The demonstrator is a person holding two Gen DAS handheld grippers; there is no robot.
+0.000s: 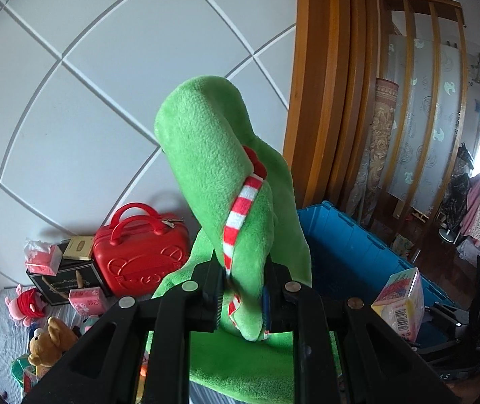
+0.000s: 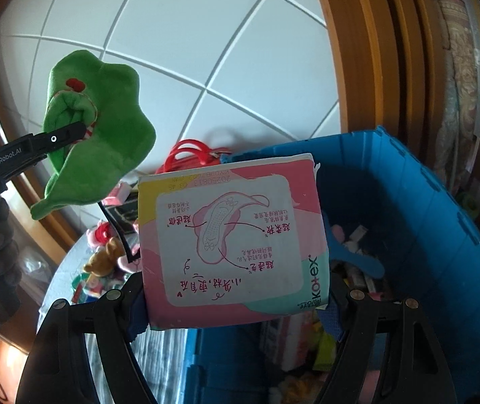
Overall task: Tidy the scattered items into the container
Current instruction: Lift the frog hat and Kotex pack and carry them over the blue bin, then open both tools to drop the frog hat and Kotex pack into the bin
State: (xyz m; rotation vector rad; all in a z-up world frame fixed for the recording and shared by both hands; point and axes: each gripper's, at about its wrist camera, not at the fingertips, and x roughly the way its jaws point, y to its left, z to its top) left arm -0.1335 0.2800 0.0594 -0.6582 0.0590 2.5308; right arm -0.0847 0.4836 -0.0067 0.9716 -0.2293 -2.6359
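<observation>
My left gripper (image 1: 241, 298) is shut on a green plush toy (image 1: 219, 181) with a red-and-white striped scarf, held high in the air; it also shows in the right wrist view (image 2: 95, 141) at upper left, pinched by the left gripper (image 2: 71, 134). My right gripper (image 2: 233, 306) is shut on a pink Kotex pad package (image 2: 229, 239), held beside the near rim of the blue container (image 2: 425, 222). The blue container (image 1: 347, 245) sits right of the plush in the left wrist view, and the package (image 1: 401, 303) shows beside it.
A red mini suitcase (image 1: 139, 252), black boxes (image 1: 68, 276), pink packs, a brown teddy bear (image 1: 51, 340) and a pink plush (image 1: 26, 304) lie on the grey striped surface at left. Several items lie inside the container (image 2: 357, 269). A white tiled wall stands behind, a wooden door frame at right.
</observation>
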